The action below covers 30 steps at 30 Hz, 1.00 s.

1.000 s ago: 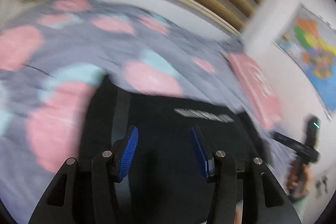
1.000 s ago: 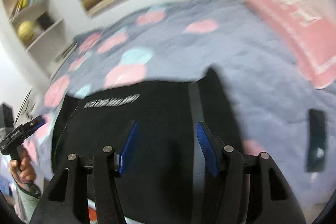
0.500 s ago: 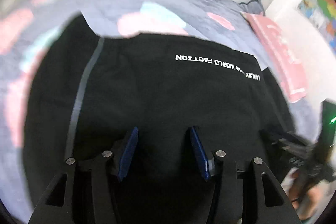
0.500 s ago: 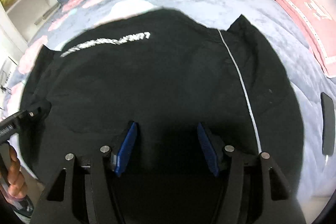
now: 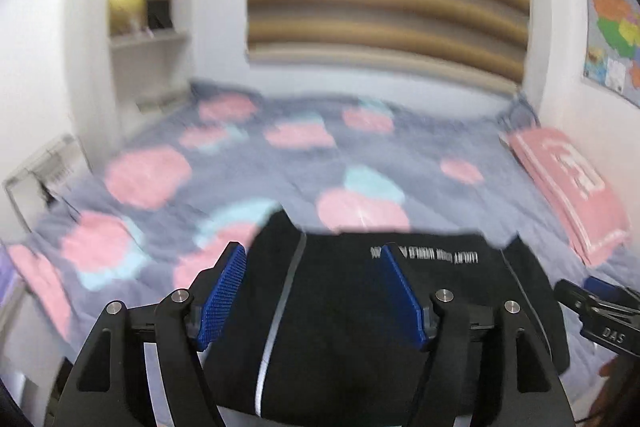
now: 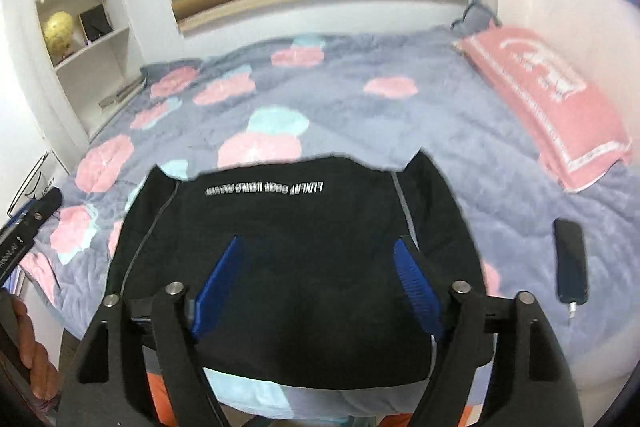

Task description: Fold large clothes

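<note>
A black fabric garment with thin grey seam lines lies spread flat on the near part of a bed covered by a grey-blue quilt with pink and light-blue blots, and its near edge reaches the near edge of the bed. Across the upper part of the garment runs one line of white printed letters; it appears upside down and blurred, so the words cannot be read with certainty. The left gripper has its blue ribbed pads wide apart and holds nothing; it is over the left part of the garment, near a grey seam line. The right gripper is also wide apart and empty, with its blue pads over the near middle of the garment. In the left wrist view the body of the right gripper shows at the right edge, with white letters "DAS" on it. A pink rectangular pillow with white lettering lies at the right side of the bed; this lettering is too blurred to read. A dark flat phone lies on the quilt to the right of the garment, apart from it. A white bookshelf with books and a yellow globe stands at the left, and a coloured wall map hangs on the right wall.
</note>
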Available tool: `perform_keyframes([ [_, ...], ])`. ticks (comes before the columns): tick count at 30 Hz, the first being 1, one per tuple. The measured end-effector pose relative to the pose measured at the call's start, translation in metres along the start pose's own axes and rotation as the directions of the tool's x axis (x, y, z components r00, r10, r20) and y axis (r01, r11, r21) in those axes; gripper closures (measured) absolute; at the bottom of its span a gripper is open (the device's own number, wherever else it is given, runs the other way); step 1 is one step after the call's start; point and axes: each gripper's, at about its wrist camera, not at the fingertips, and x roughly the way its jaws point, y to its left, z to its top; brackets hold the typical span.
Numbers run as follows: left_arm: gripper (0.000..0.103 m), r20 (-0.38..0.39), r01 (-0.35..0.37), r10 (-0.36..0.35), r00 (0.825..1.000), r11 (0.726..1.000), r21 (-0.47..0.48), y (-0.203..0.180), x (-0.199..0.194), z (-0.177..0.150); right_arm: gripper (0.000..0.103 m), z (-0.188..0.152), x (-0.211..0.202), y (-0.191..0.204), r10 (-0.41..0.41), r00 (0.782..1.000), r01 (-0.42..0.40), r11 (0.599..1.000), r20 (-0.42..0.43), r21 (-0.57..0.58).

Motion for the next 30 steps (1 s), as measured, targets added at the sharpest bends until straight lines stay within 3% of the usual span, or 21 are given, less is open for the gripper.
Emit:
perform_keyframes([
  [1,0.024,0.027,-0.004,0.004,1.0,1.0,-0.006,0.0,-0.009,0.002,0.018,0.0,-0.008,0.003,-0.002,1.0,0.002,1.0,0.019,-0.003],
  [4,0.022,0.089,0.014,-0.012,0.996,1.0,-0.024,0.0,-0.03,0.009,0.015,0.004,-0.027,0.011,-0.023,0.997,0.025,0.999,0.074,-0.027],
  [8,0.022,0.065,0.092,-0.089,0.994,0.995,-0.046,0.002,-0.036,0.01,0.011,0.003,-0.037,0.022,-0.033,0.994,0.039,0.998,0.104,-0.057],
  [10,0.022,0.046,0.097,-0.095,0.994,0.994,-0.043,0.001,-0.032,0.009,0.011,0.002,-0.037,0.026,-0.035,0.993,0.042,0.997,0.109,-0.071],
  [18,0.022,-0.017,0.043,-0.042,0.999,0.999,0.025,-0.013,-0.013,-0.005,0.011,-0.011,-0.004,0.026,-0.017,1.0,0.018,0.998,0.021,-0.065],
  [26,0.022,-0.093,0.022,-0.013,0.996,0.996,0.092,-0.038,0.01,-0.025,0.011,-0.024,0.016,0.027,-0.035,0.999,0.034,0.995,-0.014,-0.094],
  [30,0.022,-0.092,-0.008,0.02,0.996,0.992,0.13,-0.047,0.014,-0.029,0.011,-0.027,0.02,0.025,-0.062,0.998,0.059,0.992,-0.018,-0.112],
])
